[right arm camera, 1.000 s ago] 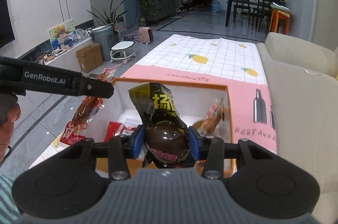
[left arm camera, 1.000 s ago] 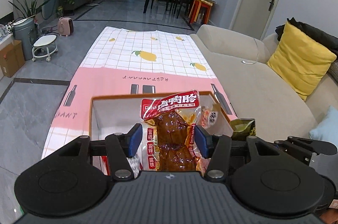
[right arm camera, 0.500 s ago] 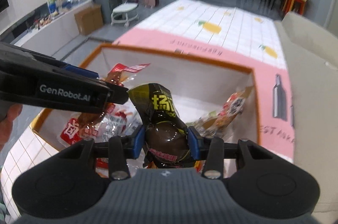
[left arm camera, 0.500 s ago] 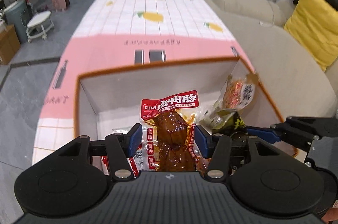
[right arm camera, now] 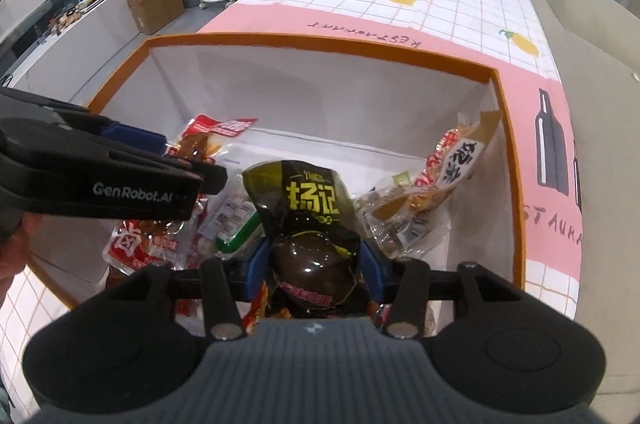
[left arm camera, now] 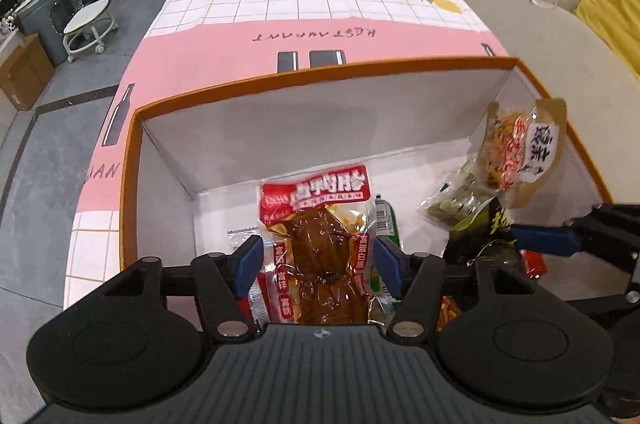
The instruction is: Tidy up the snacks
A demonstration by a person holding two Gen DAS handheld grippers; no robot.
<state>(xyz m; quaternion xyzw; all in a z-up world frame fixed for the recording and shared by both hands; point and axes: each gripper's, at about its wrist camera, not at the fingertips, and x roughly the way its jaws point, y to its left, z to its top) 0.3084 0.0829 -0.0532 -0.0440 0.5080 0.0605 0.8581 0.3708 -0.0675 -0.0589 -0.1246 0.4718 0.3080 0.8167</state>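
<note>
While the tabletop (left arm camera: 224, 72) wears a smooth pink, lemon-printed cloth beside a beige sofa (left arm camera: 568, 40), an orange-rimmed white cardboard box (left arm camera: 320, 76) rests on it. Left tongs (left arm camera: 318, 268), jaws just widening, straddle a glossy red-topped meat packet (left arm camera: 320, 244) inside the box; right tongs (right arm camera: 316, 270), likewise widening, flank a shiny black pouch (right arm camera: 308, 224) there.

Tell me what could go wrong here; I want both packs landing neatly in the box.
1. The red pack sits loose between the left fingers, which have just been opening; it may drop crooked onto the packs below.
2. The black pack may knock the brown packet leaning on the box wall.
</note>
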